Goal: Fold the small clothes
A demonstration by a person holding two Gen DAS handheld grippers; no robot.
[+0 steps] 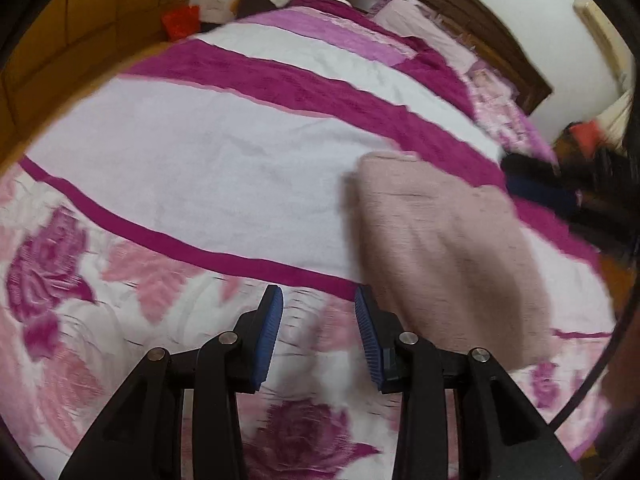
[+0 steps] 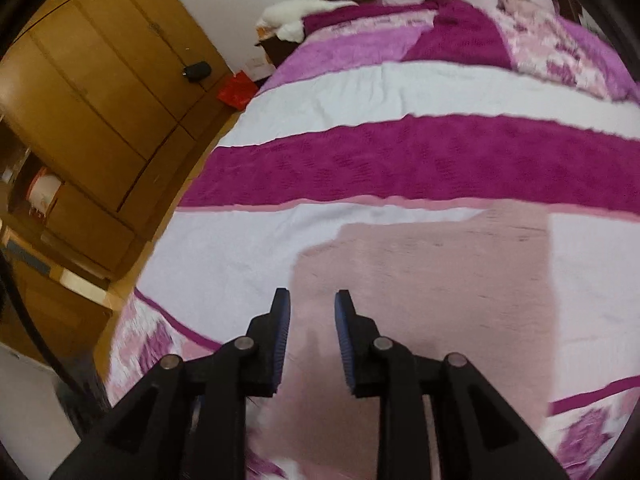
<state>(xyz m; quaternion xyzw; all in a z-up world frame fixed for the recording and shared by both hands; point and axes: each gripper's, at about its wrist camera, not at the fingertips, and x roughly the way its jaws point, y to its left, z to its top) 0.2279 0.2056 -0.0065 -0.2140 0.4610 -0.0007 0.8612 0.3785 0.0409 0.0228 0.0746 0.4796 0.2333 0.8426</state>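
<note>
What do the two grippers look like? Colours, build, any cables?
Both match. The left gripper and right gripper have black plastic linkage arms with triangular cut-outs, round silver pivot pins, and ribbed blue pads lining the inner finger faces. A thin dark cable runs along the left view's right edge. No markings or sleeves visible.

A folded garment (image 2: 424, 280) lies on the bed (image 2: 360, 88), in front of the headboard (image 1: 440, 4). A wardrobe (image 2: 100, 80) stands left of the bed.
</note>
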